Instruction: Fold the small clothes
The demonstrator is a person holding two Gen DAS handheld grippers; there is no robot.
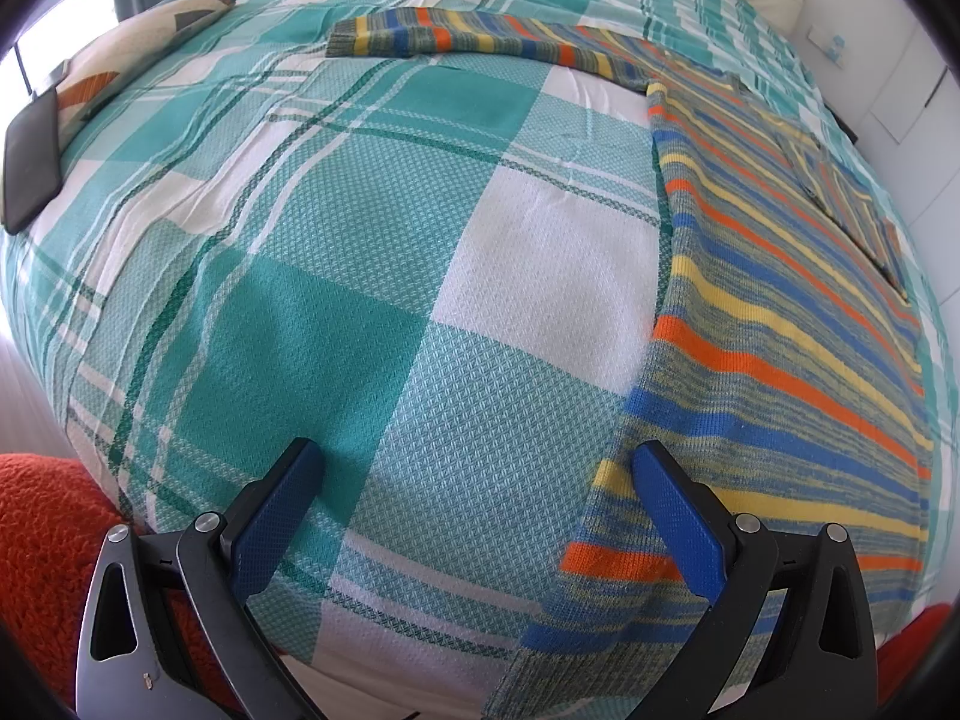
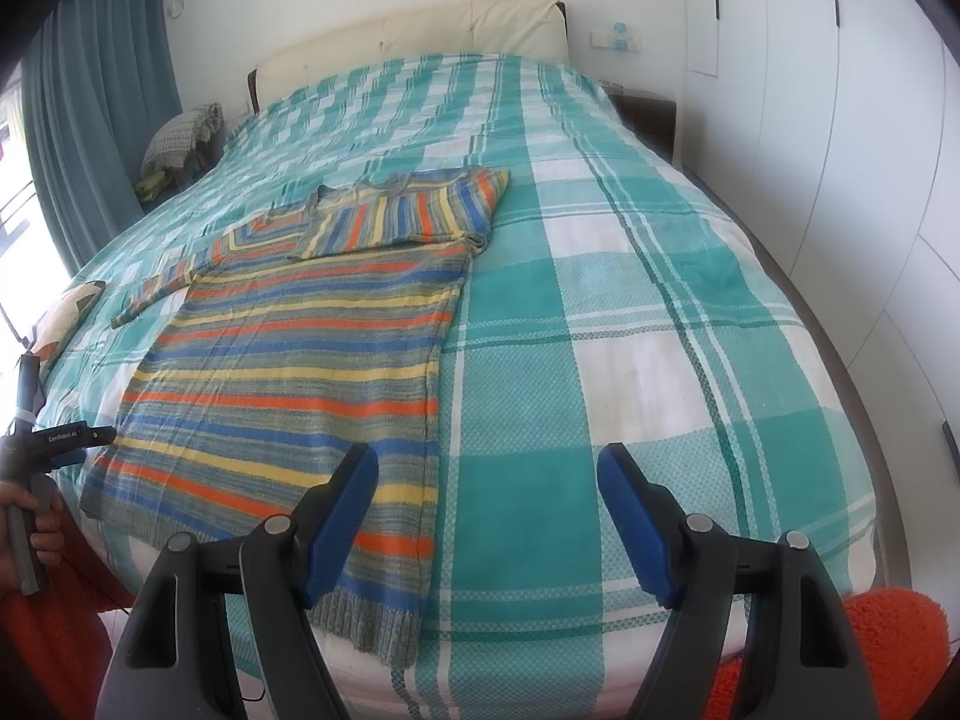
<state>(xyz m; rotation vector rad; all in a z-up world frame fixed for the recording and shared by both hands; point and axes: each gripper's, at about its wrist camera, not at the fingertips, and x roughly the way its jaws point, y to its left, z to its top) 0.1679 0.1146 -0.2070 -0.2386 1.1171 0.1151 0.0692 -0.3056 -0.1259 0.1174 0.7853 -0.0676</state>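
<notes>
Striped knit in orange, blue, yellow and grey, the sweater (image 2: 288,360) lies flat near the foot of the bed (image 2: 630,330), its hem at the near edge. One sleeve is already folded across the chest (image 2: 408,216); the other sleeve (image 1: 432,39) lies stretched out to the side on the teal plaid bedspread (image 1: 360,240).

The left tongs (image 1: 480,480) are spread wide, one blue pad over the sweater's side edge, the other over bare bedspread, holding nothing. The right tongs (image 2: 489,492) are likewise spread and empty, one pad over the hem corner, the other over the bedspread.

The loose knit may stretch or drag if only one layer is pinched, so the fold could come out skewed. The bedspread is soft too, and a low pinch could catch it along with the sweater. Lifting the body carelessly could slide the folded sleeve out of place.

The hem's nearest corner is covered by the right tongs. Whether any pad touches the cloth cannot be told. The hand (image 2: 27,516) on the left tongs is cut off at the frame edge, and the dark flat object (image 1: 30,162) at the bed's side is unclear.
</notes>
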